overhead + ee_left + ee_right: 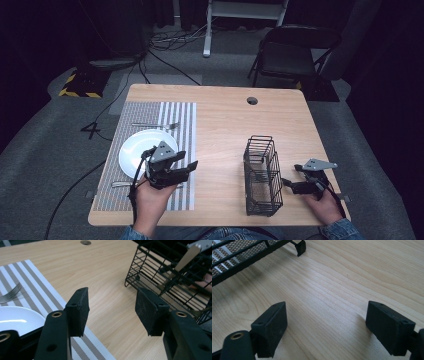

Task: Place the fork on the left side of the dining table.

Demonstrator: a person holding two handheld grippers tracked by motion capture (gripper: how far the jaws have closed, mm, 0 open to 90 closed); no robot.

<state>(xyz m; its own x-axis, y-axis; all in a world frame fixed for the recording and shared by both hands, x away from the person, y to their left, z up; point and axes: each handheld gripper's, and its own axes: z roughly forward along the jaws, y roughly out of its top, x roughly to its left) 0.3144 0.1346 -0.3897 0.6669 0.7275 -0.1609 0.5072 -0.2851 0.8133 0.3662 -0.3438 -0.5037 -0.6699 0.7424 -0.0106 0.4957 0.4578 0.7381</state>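
A white plate (142,150) rests on a grey striped placemat (181,125) at the table's left. A fork (156,125) lies beyond the plate and another utensil (120,184) lies in front of it. My left gripper (186,162) hovers over the plate's right edge, pointing right, open with nothing between its jaws (112,302). In the left gripper view the plate (17,320) and the fork (10,293) sit at the left. A black wire basket (262,175) stands right of centre with a metal handle (186,258) inside it. Just right of the basket, my right gripper (292,176) is open over bare wood (327,312).
The wooden table (225,125) has a round cable hole (252,100) near its far edge. The basket's foot (300,247) stands close ahead of the right jaws. A dark folding chair (290,55) and floor cables (170,40) lie beyond the table.
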